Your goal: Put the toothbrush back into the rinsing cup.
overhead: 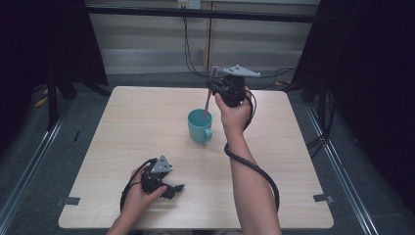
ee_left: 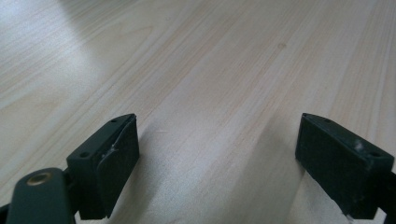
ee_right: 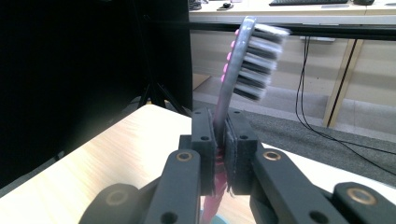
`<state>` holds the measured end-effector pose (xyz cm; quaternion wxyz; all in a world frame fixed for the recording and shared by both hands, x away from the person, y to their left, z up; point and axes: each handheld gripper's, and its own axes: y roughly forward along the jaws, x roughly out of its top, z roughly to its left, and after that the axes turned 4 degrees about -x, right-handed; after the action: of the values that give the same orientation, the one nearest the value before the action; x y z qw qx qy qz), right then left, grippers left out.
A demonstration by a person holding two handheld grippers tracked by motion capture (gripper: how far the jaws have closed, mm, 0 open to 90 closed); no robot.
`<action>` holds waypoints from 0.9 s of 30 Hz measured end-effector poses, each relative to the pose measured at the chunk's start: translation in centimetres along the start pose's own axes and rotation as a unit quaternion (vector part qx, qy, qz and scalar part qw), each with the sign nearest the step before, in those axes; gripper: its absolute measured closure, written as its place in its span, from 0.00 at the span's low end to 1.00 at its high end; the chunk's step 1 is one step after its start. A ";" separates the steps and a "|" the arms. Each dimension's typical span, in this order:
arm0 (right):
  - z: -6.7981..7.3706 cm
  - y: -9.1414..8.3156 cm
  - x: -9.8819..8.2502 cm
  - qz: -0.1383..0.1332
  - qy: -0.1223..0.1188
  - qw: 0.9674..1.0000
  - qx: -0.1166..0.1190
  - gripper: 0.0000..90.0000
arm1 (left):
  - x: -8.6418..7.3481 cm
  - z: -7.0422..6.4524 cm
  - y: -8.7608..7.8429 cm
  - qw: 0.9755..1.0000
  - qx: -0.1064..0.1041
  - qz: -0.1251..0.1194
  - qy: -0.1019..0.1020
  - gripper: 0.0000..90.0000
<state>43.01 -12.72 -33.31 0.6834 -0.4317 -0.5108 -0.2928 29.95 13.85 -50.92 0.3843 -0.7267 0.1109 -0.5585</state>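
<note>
Our right gripper (overhead: 215, 87) has its fingers pinching the pink toothbrush (ee_right: 243, 65) near its neck, keeping its lower end inside the teal mug (overhead: 200, 126) (table centre). At seven o'clock, our left gripper (overhead: 172, 190) rests idle, fingers spread.

A pale wooden table (overhead: 147, 122) is standing on grey carpet (overhead: 39, 186); black drapes (overhead: 44, 39), possibly curtains, are flanking beige wall panels (overhead: 147, 44).

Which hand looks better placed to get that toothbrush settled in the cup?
The right tool: it grips the toothbrush just above the teal cup. The left tool rests open on the table, well short of it.
</note>
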 end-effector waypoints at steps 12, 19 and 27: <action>0.4 1.0 -2.1 0.012 0.000 1.000 0.004 0.93 | 0.0 0.0 0.0 1.000 0.000 0.000 0.000 0.15; 0.4 1.0 -2.8 0.009 -0.004 1.000 0.002 0.93 | 0.0 0.0 0.0 1.000 0.001 0.000 0.001 0.15; 0.0 1.1 -3.8 0.011 0.006 1.000 -0.002 0.93 | 0.0 0.0 0.0 1.000 0.000 0.000 0.001 0.15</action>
<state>42.79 -12.35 -37.26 0.6884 -0.4372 -0.5014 -0.2889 29.96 13.85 -50.91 0.3845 -0.7259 0.1114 -0.5592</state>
